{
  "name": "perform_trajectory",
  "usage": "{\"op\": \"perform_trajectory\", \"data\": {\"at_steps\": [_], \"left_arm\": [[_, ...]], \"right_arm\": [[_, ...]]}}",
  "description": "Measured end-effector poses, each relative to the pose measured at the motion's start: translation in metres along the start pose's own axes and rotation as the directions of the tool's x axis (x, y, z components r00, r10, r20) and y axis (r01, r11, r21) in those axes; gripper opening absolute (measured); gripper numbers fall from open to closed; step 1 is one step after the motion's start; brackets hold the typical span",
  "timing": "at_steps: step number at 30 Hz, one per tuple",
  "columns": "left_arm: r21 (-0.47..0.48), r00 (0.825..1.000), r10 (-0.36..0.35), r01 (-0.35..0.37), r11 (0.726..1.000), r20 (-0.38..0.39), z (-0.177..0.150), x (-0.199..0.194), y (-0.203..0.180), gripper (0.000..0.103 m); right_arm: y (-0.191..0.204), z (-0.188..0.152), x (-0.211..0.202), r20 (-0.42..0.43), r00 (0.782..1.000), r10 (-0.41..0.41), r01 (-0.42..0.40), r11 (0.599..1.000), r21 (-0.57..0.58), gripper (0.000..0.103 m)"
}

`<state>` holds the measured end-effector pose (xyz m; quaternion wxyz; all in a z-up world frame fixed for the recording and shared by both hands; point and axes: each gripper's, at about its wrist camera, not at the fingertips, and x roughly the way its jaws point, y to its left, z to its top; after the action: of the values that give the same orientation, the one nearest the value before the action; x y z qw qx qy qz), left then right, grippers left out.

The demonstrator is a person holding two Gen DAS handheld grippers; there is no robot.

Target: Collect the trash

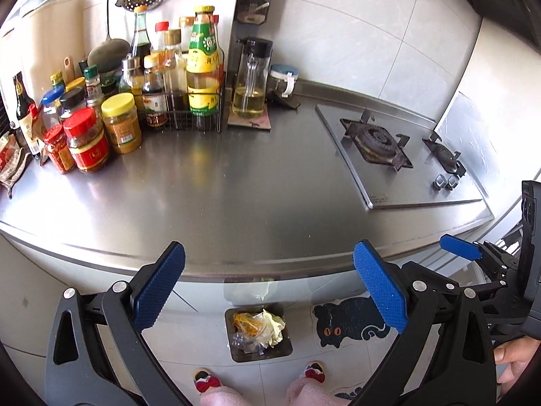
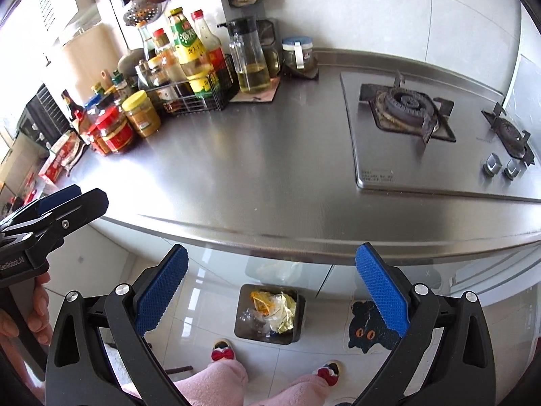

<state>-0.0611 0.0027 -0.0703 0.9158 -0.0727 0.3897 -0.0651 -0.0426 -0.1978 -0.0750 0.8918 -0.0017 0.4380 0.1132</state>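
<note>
Left gripper (image 1: pixel 268 291): your jaws stand wide apart, nothing between the blue pads (image 1: pixel 159 287). It hangs just off the front edge of the counter, above the bin.
Right gripper (image 2: pixel 270 289): also spread wide and empty, pads (image 2: pixel 382 287) clear of everything. It sits off the same counter edge, above the bin.
Gripper spacing: your right gripper shows at the right margin of the left wrist view, your left one at the left margin of the right wrist view, so they hang side by side and apart.
Bin (image 2: pixel 297 330): dark, square, on the floor below the counter edge, between your two slippers and the cabinet front.
Trash (image 2: pixel 274 311): inside the bin, a heap of yellow-green wrapper, orange scrap and clear plastic.
Counter (image 1: pixel 236 186): steel, bare across the stretch nearest the bin.
Hob (image 1: pixel 399 159): set in the counter, right of the bin line, two burners, two knobs at its front.
Jars (image 1: pixel 101 132): clustered at the counter's far left, with bottles in a wire rack behind them.
Oil bottle (image 1: pixel 252 81): against the back wall, between rack and hob.
Cat mat (image 2: pixel 368 328): on the floor, just right of the bin.
</note>
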Motion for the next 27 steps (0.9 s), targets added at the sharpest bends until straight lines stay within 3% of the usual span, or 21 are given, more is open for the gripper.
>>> {"op": "perform_trajectory", "data": {"at_steps": [11, 27], "left_arm": [[-0.012, 0.995, 0.02, -0.019, 1.0, 0.096, 0.021, -0.039, 0.002, 0.095], [0.014, 0.982, 0.064, -0.068, 0.998, 0.178, 0.037, -0.052, -0.007, 0.095]], "right_arm": [[0.006, 0.027, -0.048, 0.128, 0.991, -0.047, 0.046, 0.999, 0.017, 0.1], [0.001, 0.039, -0.056, 0.182, 0.982, -0.049, 0.04, 0.998, 0.055, 0.1]]}}
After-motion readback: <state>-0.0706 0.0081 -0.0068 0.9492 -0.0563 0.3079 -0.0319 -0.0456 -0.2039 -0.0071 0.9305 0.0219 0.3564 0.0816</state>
